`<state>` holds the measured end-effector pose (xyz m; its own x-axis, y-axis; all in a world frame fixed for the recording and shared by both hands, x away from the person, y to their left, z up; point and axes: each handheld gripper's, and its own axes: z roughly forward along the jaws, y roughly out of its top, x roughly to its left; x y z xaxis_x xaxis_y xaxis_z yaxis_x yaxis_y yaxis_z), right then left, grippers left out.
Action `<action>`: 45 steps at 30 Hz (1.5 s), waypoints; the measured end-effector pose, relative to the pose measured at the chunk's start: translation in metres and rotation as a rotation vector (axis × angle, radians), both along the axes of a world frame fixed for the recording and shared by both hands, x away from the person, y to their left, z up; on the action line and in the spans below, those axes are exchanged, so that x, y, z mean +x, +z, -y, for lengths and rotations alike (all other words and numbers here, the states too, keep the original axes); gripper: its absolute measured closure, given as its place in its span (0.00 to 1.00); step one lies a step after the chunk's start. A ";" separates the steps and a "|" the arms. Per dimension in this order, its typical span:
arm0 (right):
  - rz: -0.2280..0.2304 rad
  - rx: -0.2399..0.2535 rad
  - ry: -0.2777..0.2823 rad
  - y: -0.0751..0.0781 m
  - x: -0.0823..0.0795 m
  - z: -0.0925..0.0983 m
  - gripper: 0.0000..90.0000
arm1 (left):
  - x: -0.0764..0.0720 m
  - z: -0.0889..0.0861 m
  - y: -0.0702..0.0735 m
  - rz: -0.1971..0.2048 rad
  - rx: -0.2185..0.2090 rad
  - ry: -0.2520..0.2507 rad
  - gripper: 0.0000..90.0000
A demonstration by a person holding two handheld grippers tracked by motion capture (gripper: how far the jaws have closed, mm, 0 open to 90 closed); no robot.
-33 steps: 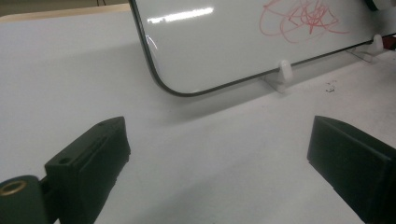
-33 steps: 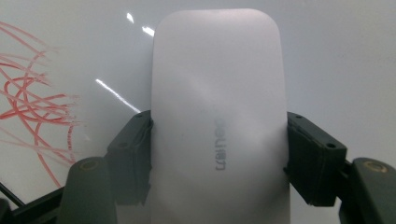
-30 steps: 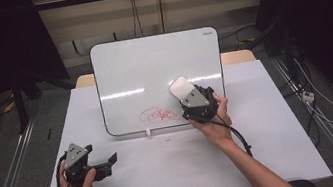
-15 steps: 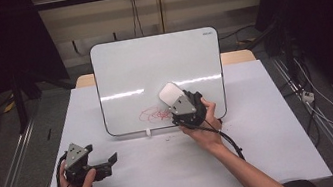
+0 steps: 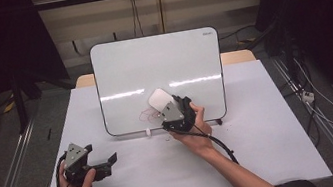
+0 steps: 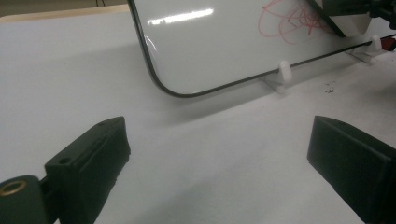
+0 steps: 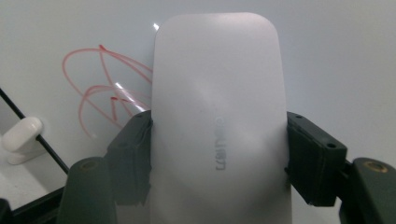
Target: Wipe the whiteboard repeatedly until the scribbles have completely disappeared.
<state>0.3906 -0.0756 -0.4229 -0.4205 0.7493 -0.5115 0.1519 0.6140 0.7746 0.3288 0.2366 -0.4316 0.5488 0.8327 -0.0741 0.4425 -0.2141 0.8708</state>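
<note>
A whiteboard [image 5: 158, 69] stands tilted on the white table [image 5: 262, 134], with red scribbles [image 5: 146, 113] near its lower middle. My right gripper [image 5: 167, 111] is shut on a white eraser [image 5: 159, 99], which lies flat against the board over the right part of the scribbles. In the right gripper view the eraser [image 7: 218, 116] sits between both pads, with the red scribbles [image 7: 105, 88] showing to its left. My left gripper [image 5: 107, 163] rests low over the table's front left, jaws wide open and empty. From the left gripper view the board's corner [image 6: 159, 79] and the scribbles [image 6: 289, 23] lie ahead.
Small white clip feet [image 5: 147, 133] hold the board's lower edge; one foot [image 6: 284, 72] shows close in the left gripper view. Black cables trail from both grippers across the table. Dark curtains and metal rails flank the table.
My right gripper has slid left along the board with the eraser, now covering part of the scribbles. The left gripper has stayed put.
</note>
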 end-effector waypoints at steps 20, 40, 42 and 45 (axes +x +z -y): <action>-0.002 -0.054 0.083 -0.010 -0.005 -0.032 0.35 | 0.000 0.000 0.000 0.001 -0.003 -0.003 0.06; -0.013 -0.087 0.099 -0.011 -0.007 -0.030 0.35 | -0.001 -0.005 0.000 0.003 -0.009 0.006 0.06; -0.016 -0.086 0.095 -0.010 -0.007 -0.027 0.35 | -0.002 -0.005 0.001 0.002 -0.011 0.007 0.06; -0.019 -0.083 0.087 -0.009 -0.007 -0.022 0.35 | -0.002 -0.004 0.001 0.005 -0.013 0.007 0.06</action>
<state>0.3840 -0.0536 -0.4321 -0.4925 0.6651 -0.5614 0.1090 0.6871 0.7184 0.3268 0.2409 -0.4306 0.5436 0.8353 -0.0822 0.4399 -0.2001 0.8755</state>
